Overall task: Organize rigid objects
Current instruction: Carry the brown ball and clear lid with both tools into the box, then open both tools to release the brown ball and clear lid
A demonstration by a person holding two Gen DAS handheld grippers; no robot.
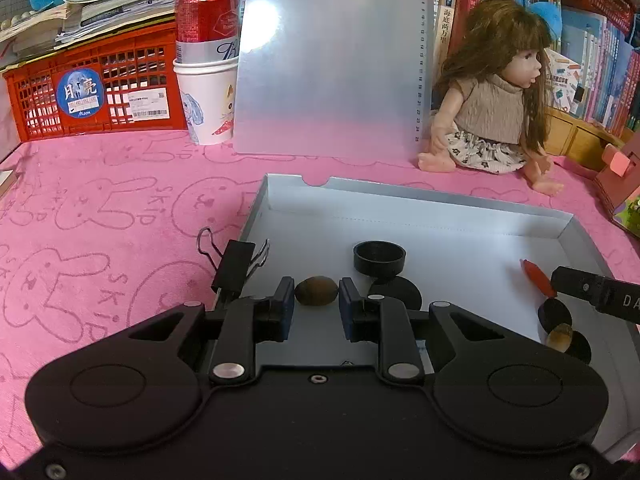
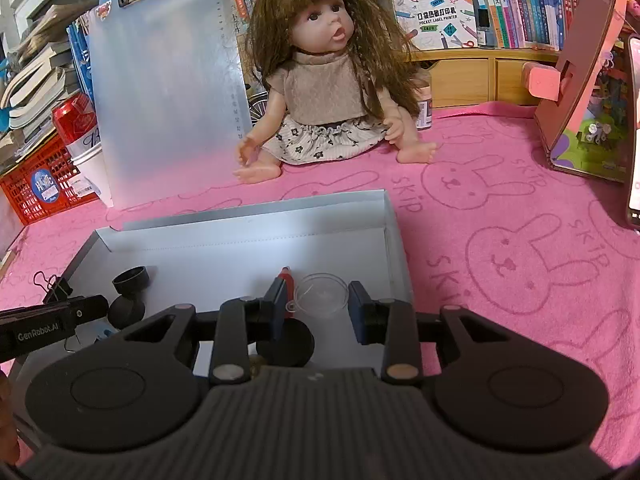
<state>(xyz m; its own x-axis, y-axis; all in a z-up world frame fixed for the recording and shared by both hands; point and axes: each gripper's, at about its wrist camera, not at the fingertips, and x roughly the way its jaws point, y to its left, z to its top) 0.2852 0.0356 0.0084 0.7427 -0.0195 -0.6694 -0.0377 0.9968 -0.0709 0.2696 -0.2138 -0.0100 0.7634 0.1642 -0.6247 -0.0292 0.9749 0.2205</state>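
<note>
A shallow white box (image 1: 440, 216) (image 2: 248, 240) lies on the pink cloth. My left gripper (image 1: 316, 300) is open over its left part, with a brown stone (image 1: 316, 290) between the fingers, apart from both pads. A black cup-shaped cap (image 1: 379, 258) (image 2: 131, 278), flat black discs (image 1: 396, 292) (image 2: 285, 342), a red crayon (image 1: 538, 276) (image 2: 286, 280) and a second stone (image 1: 560, 336) lie inside. My right gripper (image 2: 318, 308) is open around a clear round lid (image 2: 322, 292). A black binder clip (image 1: 234, 264) (image 2: 58, 286) sits on the box's left wall.
A doll (image 1: 492, 100) (image 2: 324, 80) sits behind the box. A translucent clipboard (image 1: 332, 56) (image 2: 164, 92) leans upright at the back. A red crate (image 1: 92, 88), a can in a paper cup (image 1: 208, 68), books and a pink cardboard house (image 2: 588, 92) ring the cloth.
</note>
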